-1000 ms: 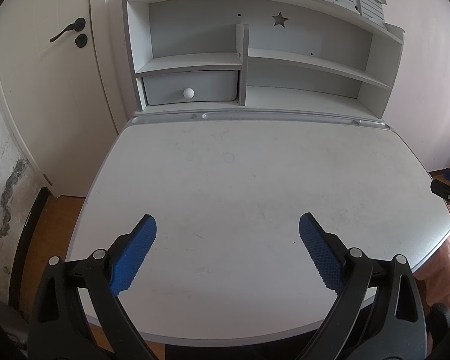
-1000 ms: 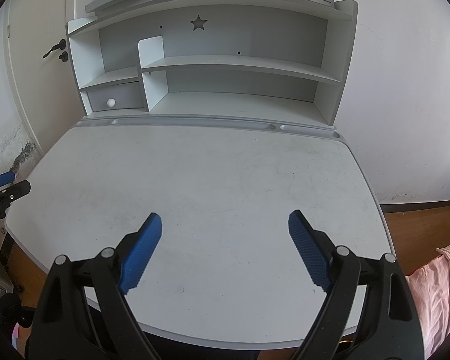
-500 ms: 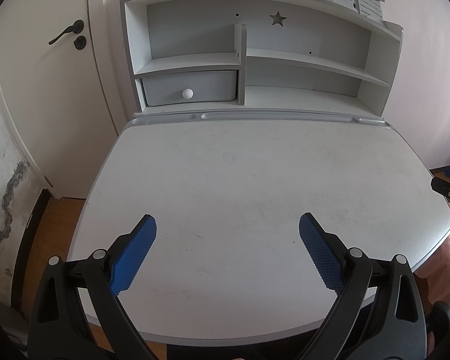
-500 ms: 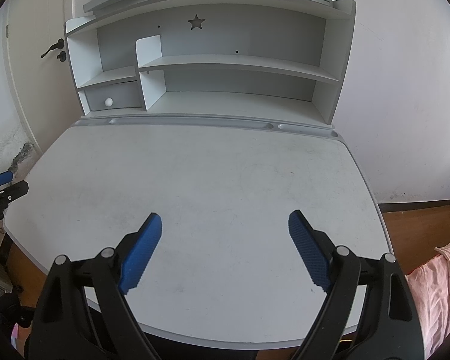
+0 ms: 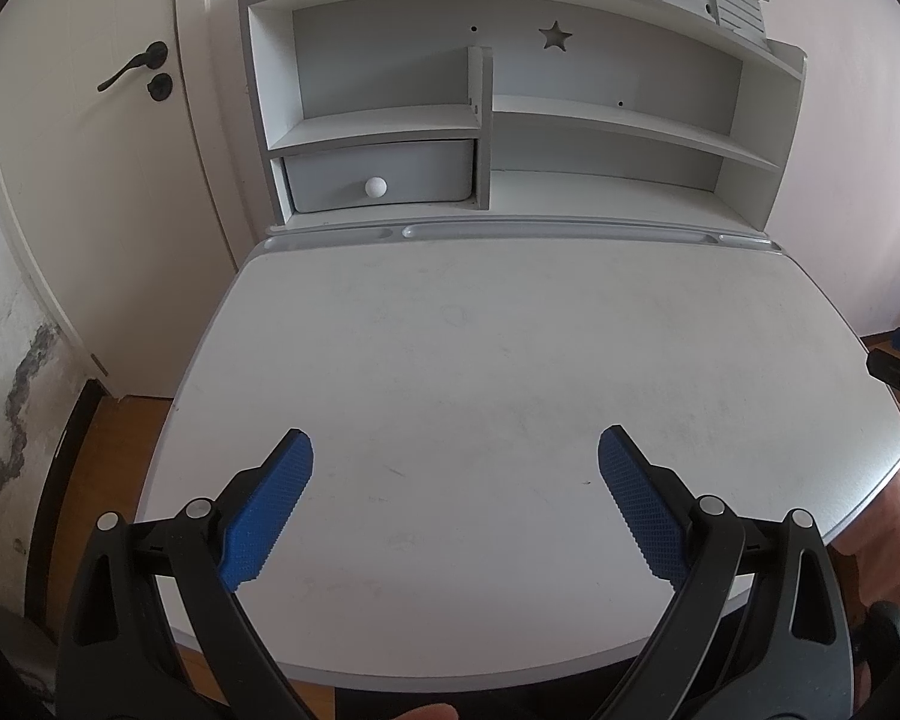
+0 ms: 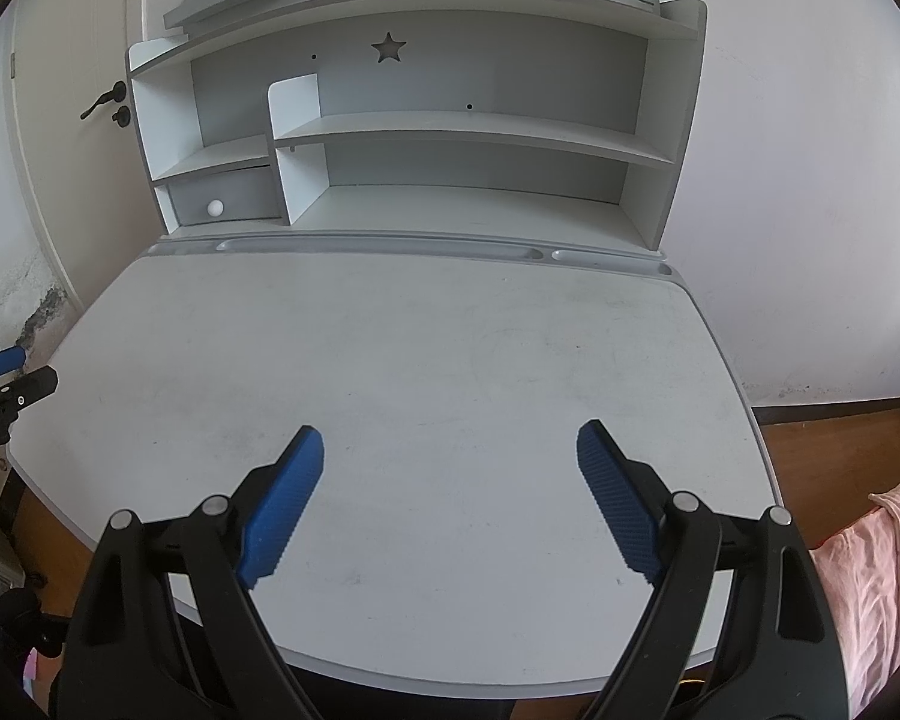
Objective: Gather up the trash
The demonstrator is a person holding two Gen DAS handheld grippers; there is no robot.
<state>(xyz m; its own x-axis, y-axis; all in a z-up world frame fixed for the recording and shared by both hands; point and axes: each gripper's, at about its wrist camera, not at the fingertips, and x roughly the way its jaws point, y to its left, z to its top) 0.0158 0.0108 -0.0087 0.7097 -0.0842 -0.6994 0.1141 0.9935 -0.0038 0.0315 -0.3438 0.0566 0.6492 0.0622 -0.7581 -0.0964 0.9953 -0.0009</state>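
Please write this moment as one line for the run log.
left gripper: open, holds nothing | right gripper: open, holds nothing | desk: no trash visible | drawer: closed

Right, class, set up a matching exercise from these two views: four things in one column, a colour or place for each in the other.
Things:
1. drawer knob
2. door handle
3. star cut-out
4. tool pads

Descriptions:
A. blue
B. black
C. white, round
D. in the back panel under the top shelf

Pairs: 1-C, 2-B, 3-D, 4-A
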